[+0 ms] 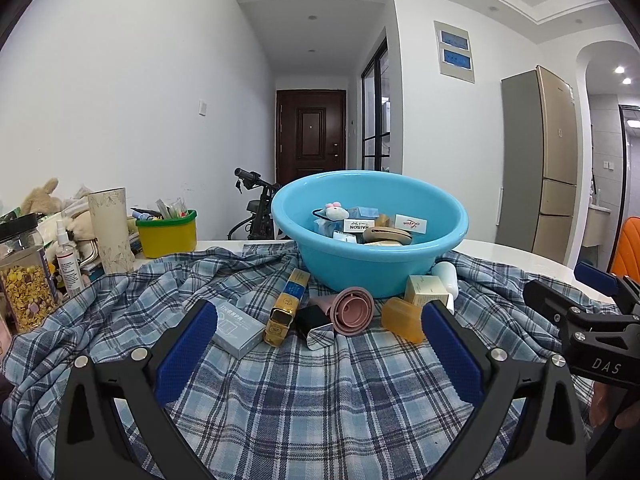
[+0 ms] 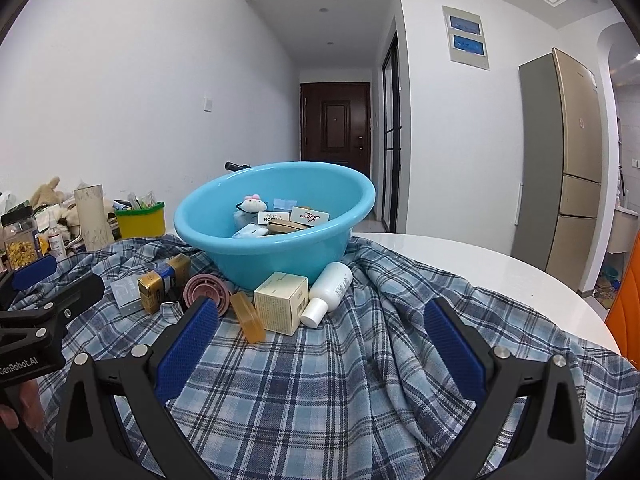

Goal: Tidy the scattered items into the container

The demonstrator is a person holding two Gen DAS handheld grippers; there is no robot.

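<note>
1. Looking over the white table (image 2: 500,276), I see a blue plaid cloth (image 1: 320,392) spread across most of its near part, rumpled into folds.
2. On the cloth stands the blue basin (image 1: 372,256), already holding several small boxes, a tan rounded thing and a little plush toy (image 1: 337,211).
3. My left tool (image 1: 320,344) hovers low over the cloth with its blue pads spread wide and nothing between them; my right tool (image 2: 322,340) is likewise released and empty, just beside it.
4. At the far left edge of the table I see a yellow tub (image 1: 167,234), a tall cream tube (image 1: 110,232), a jar of cereal (image 1: 26,280), a spray bottle (image 1: 68,260) and a stuffed animal (image 1: 42,200).
5. Still loose on the cloth, in a row just in front of the basin, from my left: a grey flat box (image 1: 236,328), a long gold and blue box (image 1: 286,308), a black and silver packet (image 1: 316,326) and a pink ribbed cup (image 1: 352,310) lying on its side.
6. Further right in that row lie an amber bar (image 2: 249,318), a cream box (image 2: 280,300) and a white bottle (image 2: 326,292) on its side, its cap pointing toward me; the bottle touches the cream box.
</note>
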